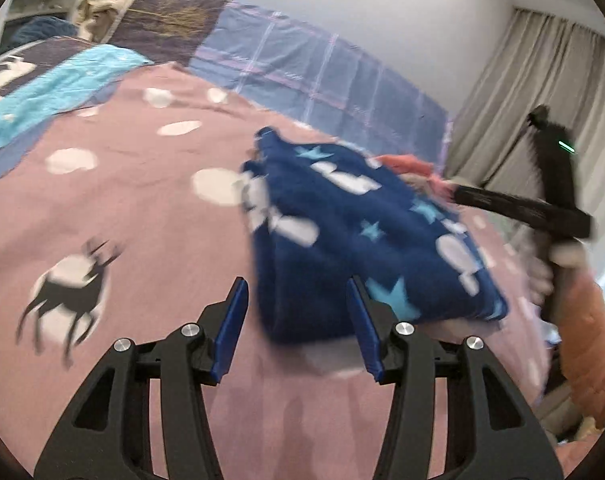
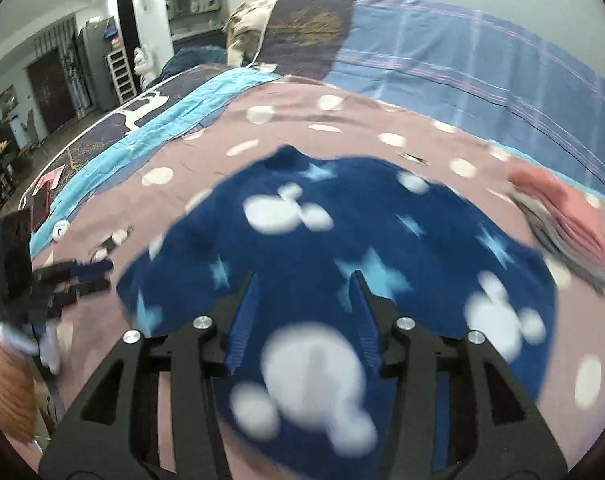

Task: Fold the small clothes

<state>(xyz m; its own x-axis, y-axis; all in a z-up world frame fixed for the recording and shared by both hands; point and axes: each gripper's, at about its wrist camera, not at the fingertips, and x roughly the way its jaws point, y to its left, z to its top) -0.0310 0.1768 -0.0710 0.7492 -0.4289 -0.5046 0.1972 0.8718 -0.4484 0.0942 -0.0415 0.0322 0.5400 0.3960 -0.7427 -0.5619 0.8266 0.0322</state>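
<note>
fleece garment (image 2: 342,248), navy with stars, lies mid-bed on the pink spotted bedspread (image 1: 114,208). left gripper (image 1: 298,324) fingers apart at its near edge, right gripper (image 2: 304,312) fingers apart over it. pink clothes (image 2: 562,208) just beside.

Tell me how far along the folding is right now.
Done, apparently: a folded pink-and-grey pile sits on the pink spotted bedspread. In hand: nothing gripped. The dark blue fleece garment with stars and white shapes lies bunched and unfolded; both the left hand-held gripper and the right hand-held gripper hang open by it. Left: folding and stacking this piece.
</note>
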